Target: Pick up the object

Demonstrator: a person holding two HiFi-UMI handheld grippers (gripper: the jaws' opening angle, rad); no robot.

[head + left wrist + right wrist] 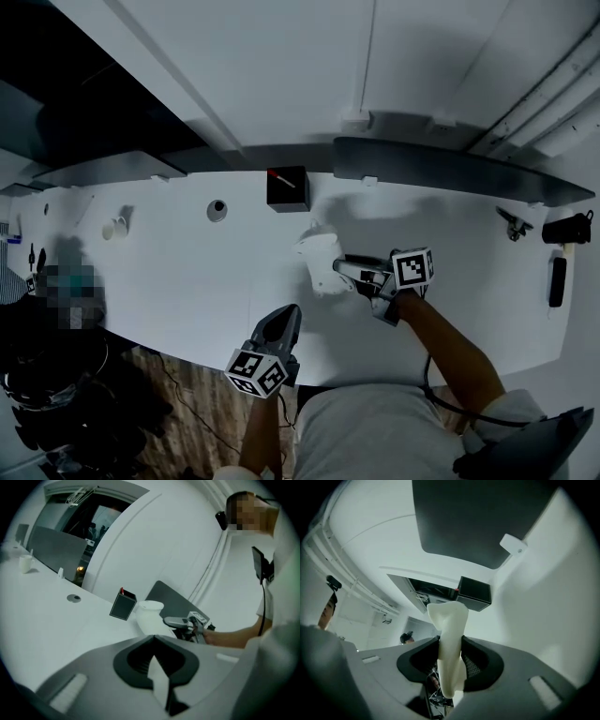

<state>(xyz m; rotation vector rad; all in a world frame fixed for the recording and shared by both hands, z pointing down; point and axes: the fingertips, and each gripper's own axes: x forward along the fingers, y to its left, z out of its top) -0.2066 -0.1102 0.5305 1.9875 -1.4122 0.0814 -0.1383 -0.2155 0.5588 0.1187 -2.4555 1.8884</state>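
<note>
White cup (319,258), near the black box (288,187), is clamped by the right gripper (345,270). Lifting is judged not yet done. The left gripper (287,317) is closed, empty.

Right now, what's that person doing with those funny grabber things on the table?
A person holds a gripper in each hand over a white table. The right gripper is shut on a white object near the middle of the table, just in front of a black box. I cannot tell if the object is off the table. The left gripper is shut and empty, near the table's front edge.
</note>
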